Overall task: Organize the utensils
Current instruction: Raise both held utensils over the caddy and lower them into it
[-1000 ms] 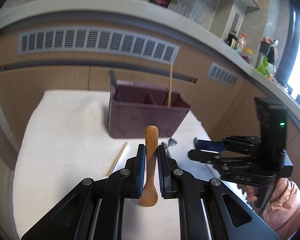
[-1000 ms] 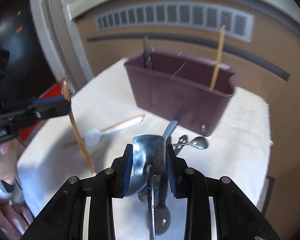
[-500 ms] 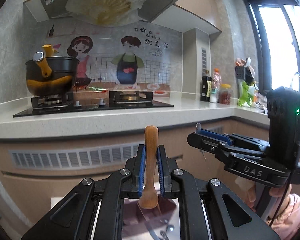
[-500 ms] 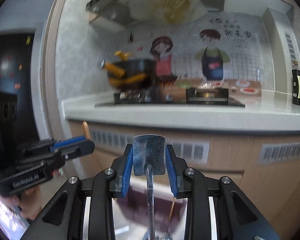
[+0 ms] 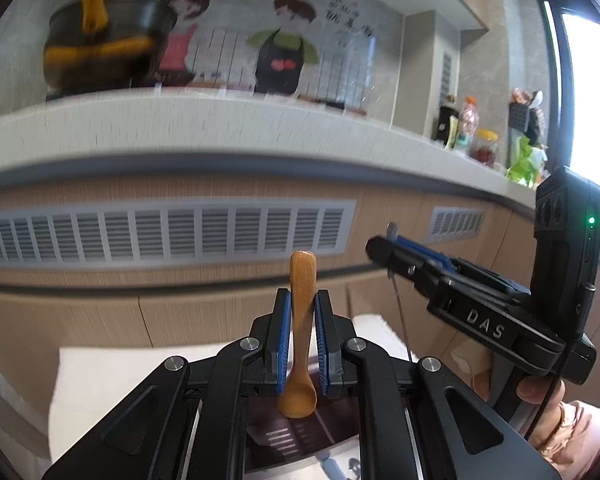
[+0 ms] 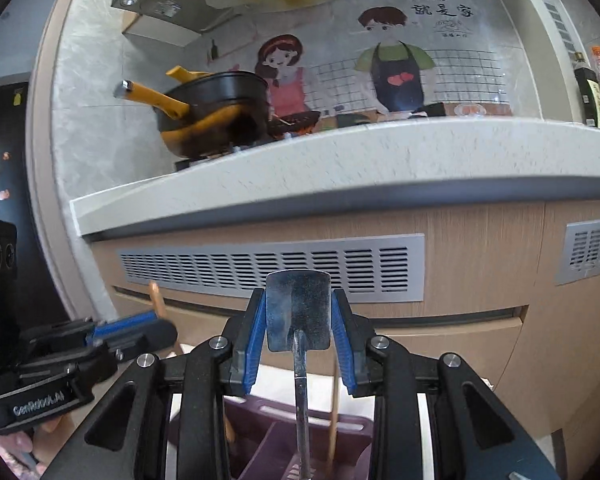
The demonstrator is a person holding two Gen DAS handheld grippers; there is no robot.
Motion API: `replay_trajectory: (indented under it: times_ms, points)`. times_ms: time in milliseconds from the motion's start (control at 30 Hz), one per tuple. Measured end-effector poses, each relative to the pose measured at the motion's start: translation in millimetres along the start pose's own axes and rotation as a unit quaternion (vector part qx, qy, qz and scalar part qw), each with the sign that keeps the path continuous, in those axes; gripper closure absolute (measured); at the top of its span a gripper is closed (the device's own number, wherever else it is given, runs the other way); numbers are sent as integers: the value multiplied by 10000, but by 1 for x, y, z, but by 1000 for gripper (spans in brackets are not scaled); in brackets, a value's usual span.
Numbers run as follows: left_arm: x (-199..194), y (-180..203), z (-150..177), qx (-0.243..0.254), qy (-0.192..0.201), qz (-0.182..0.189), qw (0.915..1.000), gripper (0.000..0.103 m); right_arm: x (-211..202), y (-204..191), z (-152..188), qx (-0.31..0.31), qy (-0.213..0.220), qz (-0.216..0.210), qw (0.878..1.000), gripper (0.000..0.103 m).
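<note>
The left tool [image 5: 300, 344] is clamped on a wooden spoon [image 5: 300, 332]; its blue pads [image 5: 283, 344] press the handle from both sides, the handle's rounded end standing up above the fingertips and the small bowl hanging below them, toward the camera; directly beneath that bowl lies the purple utensil caddy [image 5: 296, 440], its slotted floor showing between the tool's black arms, and the caddy sits on a white-covered worktop [image 5: 112, 376].

The right tool [image 6: 299, 332] grips a steel utensil [image 6: 299, 316] by the flat, broad end of its handle, held between the blue pads [image 6: 256, 340]; the thin shank runs down from the grip into the caddy [image 6: 284, 440], though the working end is cut off at the frame's lower edge, so whether it is a spoon or a fork I cannot tell; just right of that shank a wooden chopstick [image 6: 333, 412] stands in the caddy, leaning slightly.

Each tool shows in the other's view: the right tool [image 5: 392, 250] to the right of the wooden spoon, a hand [image 5: 540, 392] wrapped round its grip; the left tool [image 6: 156, 330] at lower left, with the wooden handle [image 6: 156, 298] rising from its tip.

Behind runs a kitchen counter [image 6: 340, 160] with vent grilles [image 6: 272, 264] in the cabinet front; a black pan with yellow handles [image 6: 216, 112] sits on the hob.
</note>
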State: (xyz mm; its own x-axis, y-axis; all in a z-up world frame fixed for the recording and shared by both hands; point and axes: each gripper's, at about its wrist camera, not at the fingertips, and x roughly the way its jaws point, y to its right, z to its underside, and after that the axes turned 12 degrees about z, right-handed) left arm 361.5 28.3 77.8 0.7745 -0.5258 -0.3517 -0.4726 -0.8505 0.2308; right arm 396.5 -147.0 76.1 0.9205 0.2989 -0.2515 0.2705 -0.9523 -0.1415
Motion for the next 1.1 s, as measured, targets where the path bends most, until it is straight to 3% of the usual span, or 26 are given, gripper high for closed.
replay_trajectory:
  times_ms: [233,467,633,767,833,1100]
  points:
    - [26,-20,33,-315,-399,-52,9987,91,29,6,34,-125,-356,160,9992,74]
    - [30,-22,55,-563,-756,-6,9955,89,21,4,62,-489,-713,257,9959,70]
    - [-5,-13,45,-596,-567,-126,9965,86,-18,0,58,-785,-522,547,9940,34]
    - [-37,-5,46,-542,-540,-402,9963,58,-58,-5,50,-979,-367,651,9924,15]
    - [-50,-2,54,-465,-609,-504,9958,55,-74,-7,51,-1010,-383,585,9924,3]
    - [-80,-2,116,-583,-1299,-786,9867,44,-91,-19,94,-1504,-1021,881,9794,0]
